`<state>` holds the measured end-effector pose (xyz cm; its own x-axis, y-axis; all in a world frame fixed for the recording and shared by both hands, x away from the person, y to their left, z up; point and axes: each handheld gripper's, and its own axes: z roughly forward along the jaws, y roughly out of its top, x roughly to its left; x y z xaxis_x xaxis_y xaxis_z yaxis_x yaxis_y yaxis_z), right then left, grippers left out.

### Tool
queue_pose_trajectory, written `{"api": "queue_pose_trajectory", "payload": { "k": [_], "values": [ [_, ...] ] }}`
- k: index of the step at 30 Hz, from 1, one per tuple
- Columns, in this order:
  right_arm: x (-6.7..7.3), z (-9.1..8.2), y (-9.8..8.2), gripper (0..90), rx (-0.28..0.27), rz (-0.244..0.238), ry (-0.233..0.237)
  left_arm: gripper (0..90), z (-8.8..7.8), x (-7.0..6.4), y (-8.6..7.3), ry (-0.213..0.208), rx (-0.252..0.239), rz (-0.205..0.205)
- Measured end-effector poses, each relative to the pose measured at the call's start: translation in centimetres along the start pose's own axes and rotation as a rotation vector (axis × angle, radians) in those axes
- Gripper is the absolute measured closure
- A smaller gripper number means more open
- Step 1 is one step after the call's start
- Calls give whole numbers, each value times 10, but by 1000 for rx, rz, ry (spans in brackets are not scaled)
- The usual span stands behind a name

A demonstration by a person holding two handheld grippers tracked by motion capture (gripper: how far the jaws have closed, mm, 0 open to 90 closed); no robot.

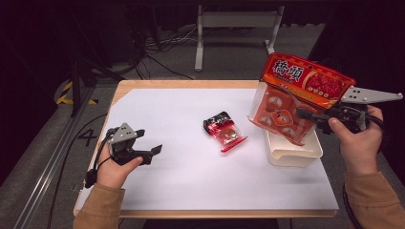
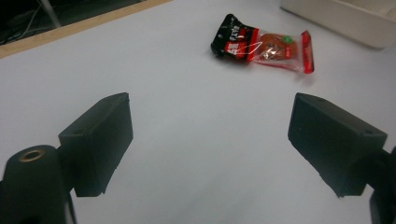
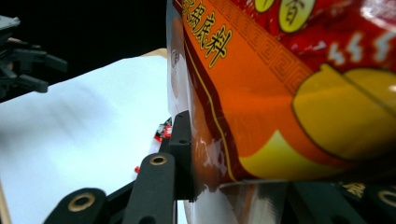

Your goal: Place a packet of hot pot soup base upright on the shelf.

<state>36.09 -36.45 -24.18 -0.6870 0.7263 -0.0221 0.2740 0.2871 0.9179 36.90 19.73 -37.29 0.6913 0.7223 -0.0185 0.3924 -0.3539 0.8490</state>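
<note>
Large red-orange hotpot seasoning bag [image 1: 296, 98] with clear lower panel showing inner packets, held tilted in the air above the white plastic bin [image 1: 292, 152] at three o'clock, small red-black snack packet [image 1: 223, 130] lying flat mid-tabletop

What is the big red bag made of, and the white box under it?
The big red bag looks like shiny plastic film: it glints, crinkles, and has a see-through lower part. The white box seems to be matte hard plastic, with smooth walls and rounded corners, though that is less sure.
</note>
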Motion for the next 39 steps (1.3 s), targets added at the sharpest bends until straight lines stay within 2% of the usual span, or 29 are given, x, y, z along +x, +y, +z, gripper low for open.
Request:
{"api": "queue_pose_trajectory", "payload": {
  "k": [3, 7, 10, 12, 13, 23, 26, 39],
  "values": [
    [-3, -2, -1, 700, -5, 23, -28, 137, 1, 3, -2, 11, 11, 5],
    [-8, -5, -1, 700, -9, 31, -54, 135, 0, 7, -4, 14, 9, 1],
    [-12, -7, -2, 700, -20, 29, -59, 135, 0, 9, -5, 6, 3, -10],
    [-13, -8, -3, 700, -30, 12, -63, 135, 0, 9, -6, 8, -4, -22],
    [-14, -8, -4, 700, -34, 11, -65, 135, 0, 10, -6, 10, -5, -12],
    [-25, -13, -10, 700, -26, 9, -92, 134, 0, 9, -6, -5, -8, -14],
    [-28, -13, -13, 700, -32, -8, -93, 134, 0, 10, -6, -3, -14, -15],
    [-40, -7, -31, 700, -17, 10, -112, 132, -1, 10, -6, -5, -16, -25]
  ]
}}
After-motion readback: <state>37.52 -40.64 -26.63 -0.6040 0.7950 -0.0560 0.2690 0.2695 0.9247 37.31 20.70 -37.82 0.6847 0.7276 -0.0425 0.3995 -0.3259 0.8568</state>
